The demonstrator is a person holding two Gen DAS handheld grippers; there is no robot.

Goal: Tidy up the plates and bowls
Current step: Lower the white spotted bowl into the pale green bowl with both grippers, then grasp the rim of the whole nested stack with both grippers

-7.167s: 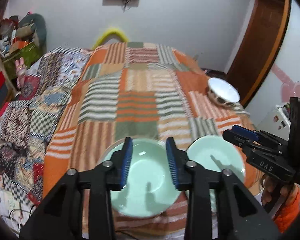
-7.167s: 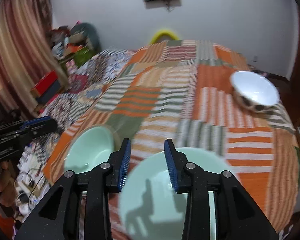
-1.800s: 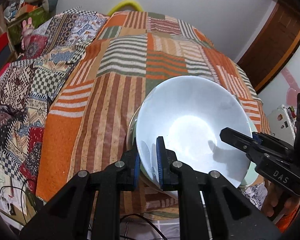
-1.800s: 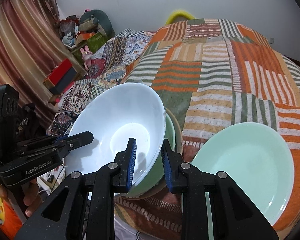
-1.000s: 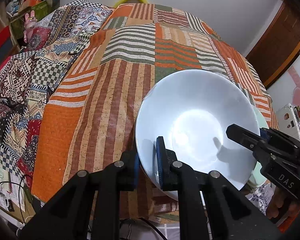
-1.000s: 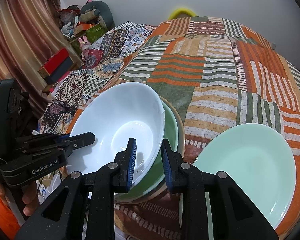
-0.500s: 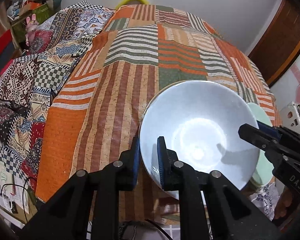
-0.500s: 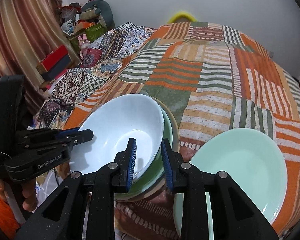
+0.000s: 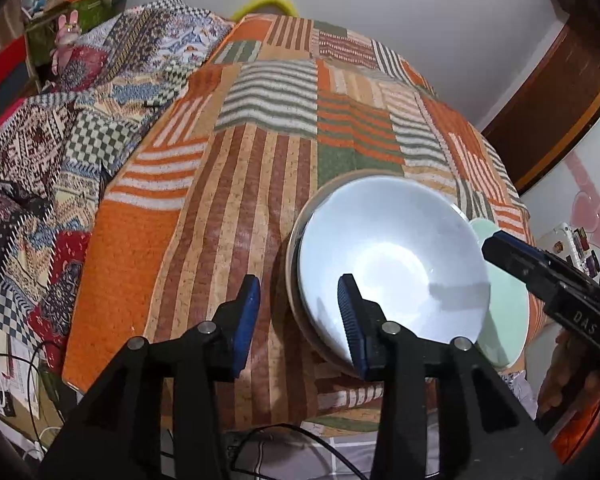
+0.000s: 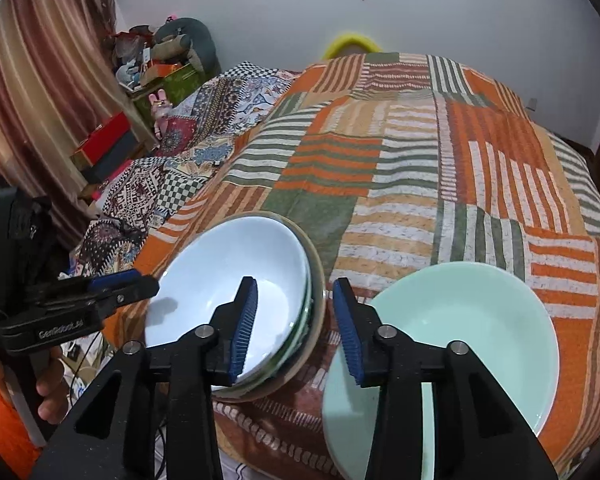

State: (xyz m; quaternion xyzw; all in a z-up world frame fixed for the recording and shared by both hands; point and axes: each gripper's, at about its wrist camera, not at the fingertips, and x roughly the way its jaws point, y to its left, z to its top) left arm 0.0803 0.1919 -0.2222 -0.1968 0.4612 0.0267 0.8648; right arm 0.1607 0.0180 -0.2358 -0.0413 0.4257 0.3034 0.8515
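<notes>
The white bowl (image 9: 396,264) sits nested on top of a green bowl (image 10: 309,312), the pair stacked near the front edge of the bed, on the striped orange patchwork blanket (image 9: 260,160). Under them you can just make out a tan rim (image 10: 320,280), though what it belongs to is hard to tell. Just to the right of the stack lies the pale green plate (image 10: 460,340), flat on the blanket, its near edge reaching toward the bed's front edge.

Your left gripper (image 9: 298,320) is opening right now: the blue pads are spreading, with the white bowl's near-left rim passing between them. The right pad (image 9: 350,320) stands over the inside of the bowl, the left pad (image 9: 246,320) outside it over the blanket, and neither looks pressed against the rim. Your right gripper (image 10: 294,320) is opening too, jaws parting either side of the stack's right rim: one pad (image 10: 242,324) over the white bowl's inside, the other (image 10: 346,324) over the gap between stack and plate. Again, no pinch on the rim that you can see.

From each wrist view you catch the other gripper at the far side of the bowl, with a hand (image 10: 50,384) wrapped around its handle. A second, checkered quilt (image 10: 188,152) drapes along the bed's left side.
</notes>
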